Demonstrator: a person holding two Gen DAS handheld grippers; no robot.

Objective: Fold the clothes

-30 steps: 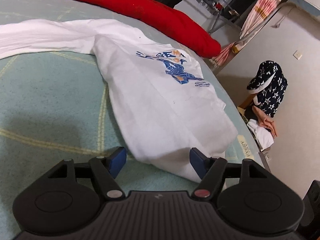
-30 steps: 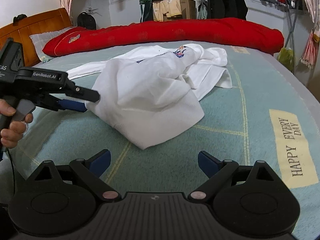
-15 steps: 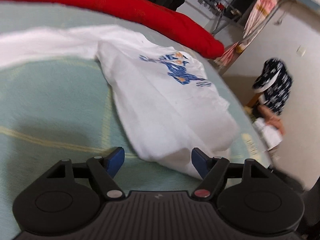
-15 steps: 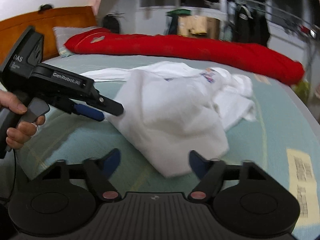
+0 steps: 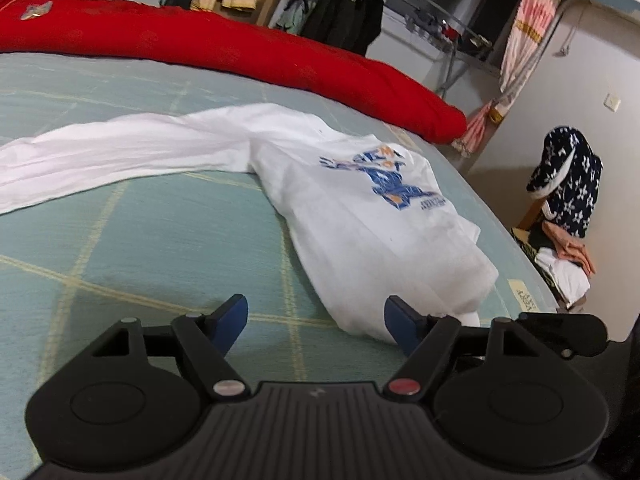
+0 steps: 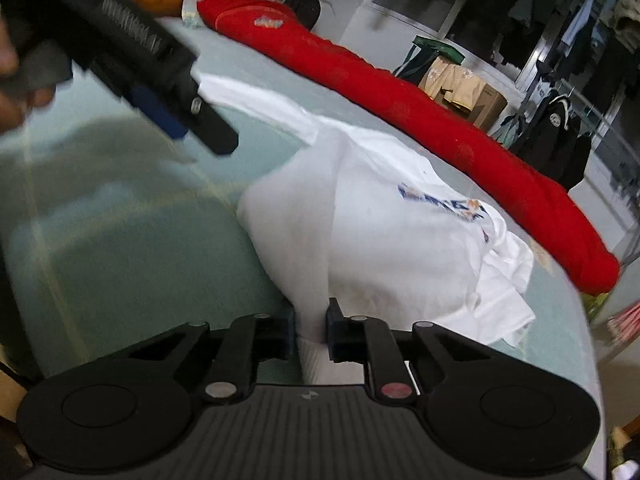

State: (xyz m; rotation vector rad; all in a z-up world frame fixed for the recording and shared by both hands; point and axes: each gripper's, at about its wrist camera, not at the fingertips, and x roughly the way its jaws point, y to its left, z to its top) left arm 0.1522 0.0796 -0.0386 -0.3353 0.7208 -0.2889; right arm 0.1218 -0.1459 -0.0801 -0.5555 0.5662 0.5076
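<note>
Right gripper (image 6: 311,330), wide open a second ago, now pinched shut on the near hem of the white shirt (image 6: 384,240), rumpled on the green bed (image 6: 120,240). Probably ready to lift for a fold. Left gripper (image 5: 316,320) wide open, empty, hem by its 3 o'clock finger. Long sleeve trailing toward 10 o'clock; red bolster (image 5: 240,48) at 12, clear of the shirt.

Shirt (image 5: 360,220) lies on the bed (image 5: 140,240), quilt (image 5: 240,52) behind it
</note>
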